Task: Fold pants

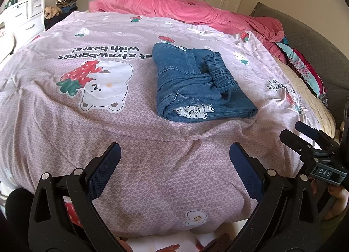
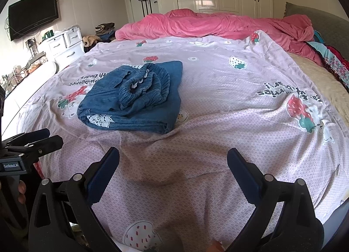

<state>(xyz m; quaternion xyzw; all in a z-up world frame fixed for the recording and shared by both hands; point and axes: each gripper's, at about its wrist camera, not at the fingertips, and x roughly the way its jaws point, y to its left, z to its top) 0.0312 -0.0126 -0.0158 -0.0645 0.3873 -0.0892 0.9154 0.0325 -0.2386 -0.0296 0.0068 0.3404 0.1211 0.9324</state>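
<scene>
Left wrist view: blue denim pants (image 1: 196, 84) lying as a compact folded bundle on the pink strawberry-print sheet (image 1: 152, 164), elastic waistband (image 1: 222, 73) on top, white lace trim (image 1: 192, 111) peeking out at the near fold. Looks essentially folded; likely only a little tidying left, since the waistband sits bunched and uneven rather than flat. Left gripper (image 1: 174, 164) empty, jaws spread wide, hovering over bare sheet near the bed's front edge, well apart from the bundle. Right gripper (image 2: 173, 169) likewise empty and wide, also back over bare sheet, bundle ahead and to its left.

Plenty of free sheet all round the bundle: broad clear stretch between it and both grippers, more to the right toward the beige bed edge (image 2: 322, 77). Rumpled pink duvet (image 2: 218, 25) piled along the far side, well behind the pants. Sheet wrinkled and ridged just in front of the bundle, so sliding low across it could drag fabric. White drawers (image 2: 63, 42) off the left side, away from any reach path.
</scene>
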